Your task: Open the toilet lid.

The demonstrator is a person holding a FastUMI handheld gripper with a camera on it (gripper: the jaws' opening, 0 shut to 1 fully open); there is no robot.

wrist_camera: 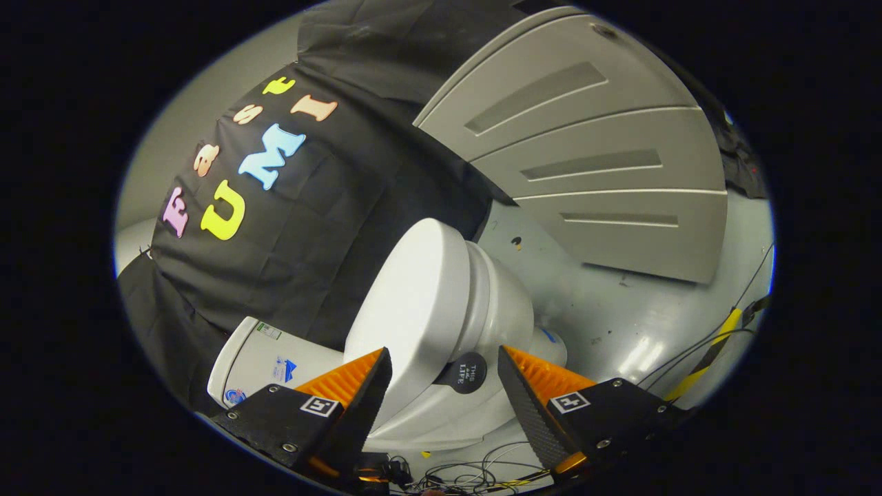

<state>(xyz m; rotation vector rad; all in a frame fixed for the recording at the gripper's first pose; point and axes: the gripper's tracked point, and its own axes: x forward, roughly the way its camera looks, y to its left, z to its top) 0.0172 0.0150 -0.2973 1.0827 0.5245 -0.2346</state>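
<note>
Booth: grey floor, grey panelled door. White ceramic toilet, its smooth white plastic lid closed, just ahead of the gripper, fingers apart, empty. Risk: glossy lid edge slips from a shallow pinch and drops back.

A staged recording booth, not a real bathroom: a white toilet stands on a bare grey painted floor, backed by black cloth, grey panelled partitions, and loose cables trailing nearby.
</note>
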